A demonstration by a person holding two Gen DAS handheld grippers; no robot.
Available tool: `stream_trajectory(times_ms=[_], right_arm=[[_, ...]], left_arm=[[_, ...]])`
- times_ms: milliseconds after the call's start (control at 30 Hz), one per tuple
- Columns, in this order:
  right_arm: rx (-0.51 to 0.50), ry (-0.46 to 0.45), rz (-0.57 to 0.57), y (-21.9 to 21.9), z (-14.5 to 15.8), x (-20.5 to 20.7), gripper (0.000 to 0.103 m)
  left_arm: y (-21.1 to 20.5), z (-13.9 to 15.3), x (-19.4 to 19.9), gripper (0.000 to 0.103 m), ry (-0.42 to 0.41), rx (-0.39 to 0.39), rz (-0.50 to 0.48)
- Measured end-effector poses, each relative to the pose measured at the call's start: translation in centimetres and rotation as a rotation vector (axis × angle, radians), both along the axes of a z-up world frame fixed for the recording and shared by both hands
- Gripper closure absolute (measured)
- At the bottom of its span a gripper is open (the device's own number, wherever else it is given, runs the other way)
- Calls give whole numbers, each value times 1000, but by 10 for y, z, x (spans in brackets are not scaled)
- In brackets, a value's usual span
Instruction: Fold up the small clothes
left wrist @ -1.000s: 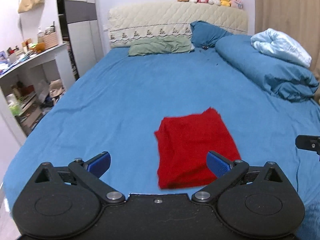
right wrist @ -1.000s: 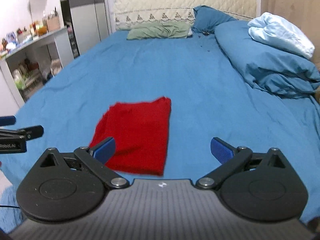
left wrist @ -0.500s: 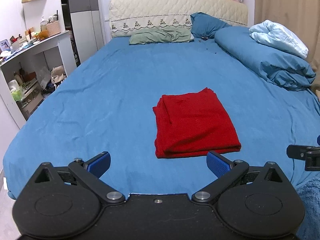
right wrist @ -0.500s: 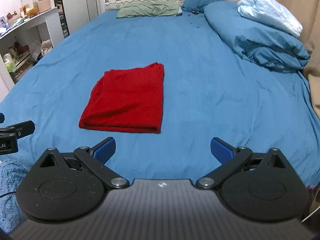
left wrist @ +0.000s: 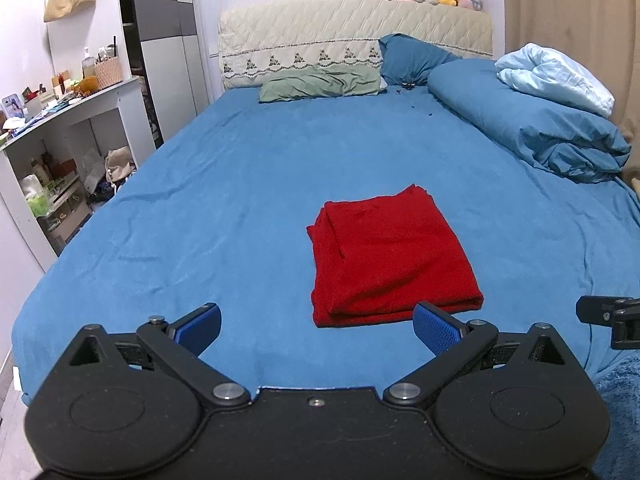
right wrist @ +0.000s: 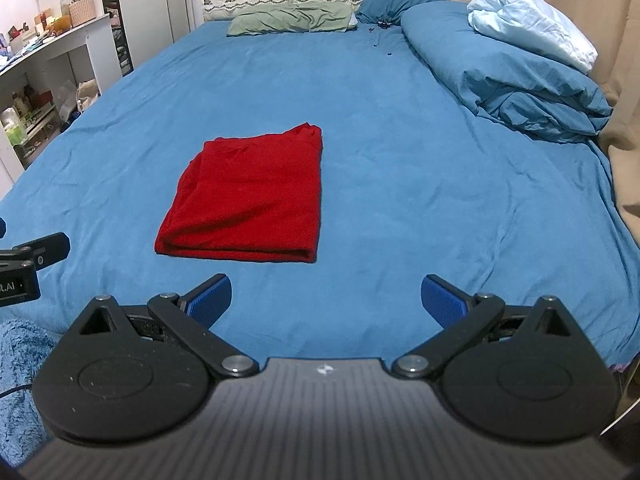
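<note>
Red garment (left wrist: 390, 258) lies folded into a neat rectangle on the blue bed sheet (left wrist: 224, 200), toward the near end of the bed and well apart from the pillows. You can see it from both wrist views: in the right wrist view it (right wrist: 250, 200) sits left of centre, in the left wrist view right of centre. Its near edge is a rounded fold showing stacked layers, and the left side shows several layer edges slightly staggered. The far right corner pokes up a little with loose layered edges. The top surface is mostly smooth, with a few soft diagonal creases.

Your left gripper (left wrist: 318, 326) is held back from the cloth with its blue pads spread wide and nothing between them; the right-hand pad (left wrist: 436, 328) appears just before the garment's near edge. Your right gripper (right wrist: 326, 300) is likewise spread wide and empty, hovering over bare sheet, the garment ahead and to its left.

At the head of the bed lie a green pillow (left wrist: 320, 86) and a blue pillow (left wrist: 412, 60), with a rolled blue duvet (left wrist: 532, 128) along the right side.
</note>
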State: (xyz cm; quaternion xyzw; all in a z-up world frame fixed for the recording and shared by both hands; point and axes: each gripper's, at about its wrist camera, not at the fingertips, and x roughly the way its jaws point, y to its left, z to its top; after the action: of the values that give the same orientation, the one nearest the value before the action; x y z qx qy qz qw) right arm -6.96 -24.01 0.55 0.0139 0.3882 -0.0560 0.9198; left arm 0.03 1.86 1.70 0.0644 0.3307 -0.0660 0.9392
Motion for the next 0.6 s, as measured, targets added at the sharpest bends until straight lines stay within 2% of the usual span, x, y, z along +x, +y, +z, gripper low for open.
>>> stream_trajectory(times_ms=[600], right_arm=[[0,-1,-1,1,1,-1,0]], left_arm=[[-4,5,-5,0,-18,4,-5]])
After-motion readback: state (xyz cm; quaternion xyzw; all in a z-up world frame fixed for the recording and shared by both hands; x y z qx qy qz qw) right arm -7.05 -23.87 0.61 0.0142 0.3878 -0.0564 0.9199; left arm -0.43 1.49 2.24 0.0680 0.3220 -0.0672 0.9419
